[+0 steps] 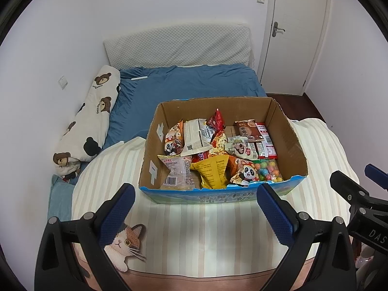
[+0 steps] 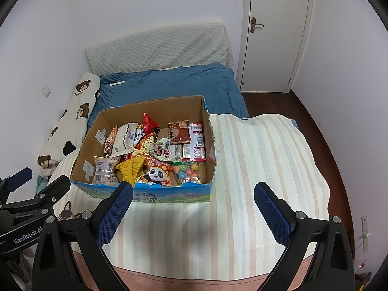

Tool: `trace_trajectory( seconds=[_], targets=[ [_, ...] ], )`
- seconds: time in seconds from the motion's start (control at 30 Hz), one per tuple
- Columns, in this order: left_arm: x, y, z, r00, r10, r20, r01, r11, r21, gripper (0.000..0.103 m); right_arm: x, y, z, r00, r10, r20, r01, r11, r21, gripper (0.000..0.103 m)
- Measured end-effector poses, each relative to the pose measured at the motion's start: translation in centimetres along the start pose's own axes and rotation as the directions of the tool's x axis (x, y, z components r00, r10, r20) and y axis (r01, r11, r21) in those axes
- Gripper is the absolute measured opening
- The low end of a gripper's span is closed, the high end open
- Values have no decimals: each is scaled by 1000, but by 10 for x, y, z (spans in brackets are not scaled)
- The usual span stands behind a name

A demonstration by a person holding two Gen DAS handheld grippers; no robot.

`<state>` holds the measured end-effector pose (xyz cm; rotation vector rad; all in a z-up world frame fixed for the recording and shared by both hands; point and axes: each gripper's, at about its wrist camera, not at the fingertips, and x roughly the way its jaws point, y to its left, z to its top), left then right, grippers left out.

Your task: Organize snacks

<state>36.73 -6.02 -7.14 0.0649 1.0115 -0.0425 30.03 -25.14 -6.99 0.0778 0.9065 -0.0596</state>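
An open cardboard box [image 1: 288,131] [image 2: 84,155] with a blue printed front sits on a striped blanket on the bed. Inside it lie several snack packets: a yellow bag [image 1: 213,169] [image 2: 129,168], a panda packet [image 1: 245,172] [image 2: 156,173], a red pouch [image 1: 217,118] [image 2: 148,121], a bag of coloured candy balls [image 1: 268,169] [image 2: 188,169]. My left gripper [image 1: 195,191] hovers open just before the box's front wall, empty. My right gripper [image 2: 194,190] is open too, empty, near the box's front right corner.
The striped blanket [image 2: 254,169] spreads to the right of the box. Behind lie a blue sheet [image 1: 184,82], a bear-print pillow [image 1: 89,118] along the left wall and a white headboard cushion [image 1: 179,46]. A shut door [image 2: 274,31] and dark floor are on the right.
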Motion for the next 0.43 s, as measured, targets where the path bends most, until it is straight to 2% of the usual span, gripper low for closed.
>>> trace_trajectory(
  seconds=[0.43],
  targets=[
    [0,-3,0,1000,-1,6,1,1000,-3,103,-2,0,-1,1000,-4,1,4,1000,-1,102]
  ],
)
